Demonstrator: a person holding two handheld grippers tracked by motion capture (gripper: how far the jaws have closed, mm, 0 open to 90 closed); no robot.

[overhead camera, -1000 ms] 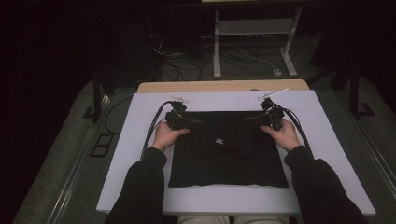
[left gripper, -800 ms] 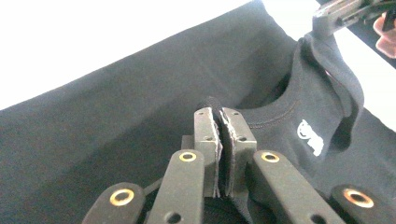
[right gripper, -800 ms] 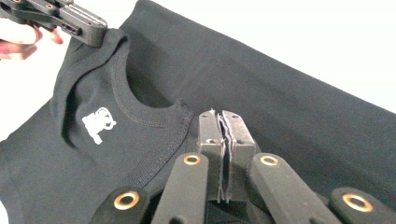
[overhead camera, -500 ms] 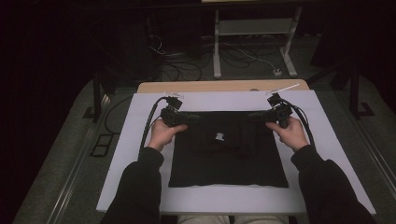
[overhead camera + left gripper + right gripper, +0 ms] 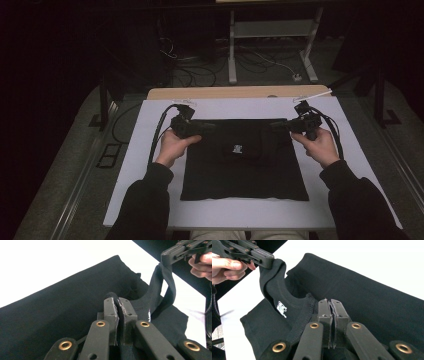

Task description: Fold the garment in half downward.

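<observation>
A black T-shirt (image 5: 245,170) lies flat on the white tabletop (image 5: 150,200), with a small white label (image 5: 237,148) below its collar. My left gripper (image 5: 210,126) is shut on the shirt's far left corner and my right gripper (image 5: 277,125) is shut on the far right corner. The far edge hangs a little above the table, stretched between them. In the left gripper view the jaws (image 5: 117,301) pinch black cloth, and the right gripper (image 5: 175,252) farther off holds a raised fold. In the right gripper view the jaws (image 5: 330,302) clamp the ribbed collar, near the label (image 5: 282,307).
A wooden strip (image 5: 225,93) runs along the table's far edge. Beyond it are a white metal frame (image 5: 270,45) and loose cables (image 5: 200,70) on the dark floor. Black cables (image 5: 159,130) trail from both grippers. White table shows on all sides of the shirt.
Both hands have moved apart and away from me, rising a little. The shirt's far edge has been drawn out wider and straighter between the two grippers.
</observation>
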